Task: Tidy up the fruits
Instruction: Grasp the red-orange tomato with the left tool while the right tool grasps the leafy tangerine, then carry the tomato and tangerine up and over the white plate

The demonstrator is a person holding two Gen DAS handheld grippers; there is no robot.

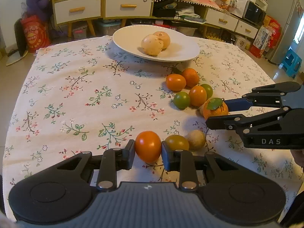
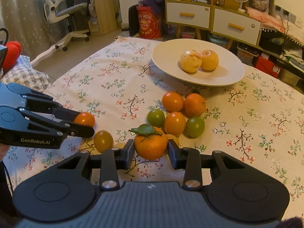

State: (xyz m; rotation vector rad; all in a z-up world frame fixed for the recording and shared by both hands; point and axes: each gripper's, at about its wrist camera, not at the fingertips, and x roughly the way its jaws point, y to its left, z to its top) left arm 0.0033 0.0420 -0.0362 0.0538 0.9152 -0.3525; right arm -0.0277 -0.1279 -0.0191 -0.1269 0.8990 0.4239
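My left gripper (image 1: 148,148) is shut on an orange tomato (image 1: 148,146) low over the tablecloth; it also shows in the right wrist view (image 2: 84,119). My right gripper (image 2: 151,148) is shut on a leafy mandarin (image 2: 151,144), also seen in the left wrist view (image 1: 215,109). A white plate (image 1: 125,38) at the far side holds two pale yellow fruits (image 1: 152,44). A cluster of orange and green tomatoes and a mandarin (image 1: 190,90) lies between the plate and the grippers. An olive tomato (image 1: 176,142) and a tan fruit (image 1: 196,139) lie right of my left gripper.
The table carries a floral cloth (image 1: 76,95). Cabinets with drawers (image 1: 127,5) stand behind the table. An office chair (image 2: 62,13) and a red bag (image 2: 148,24) stand on the floor beyond it.
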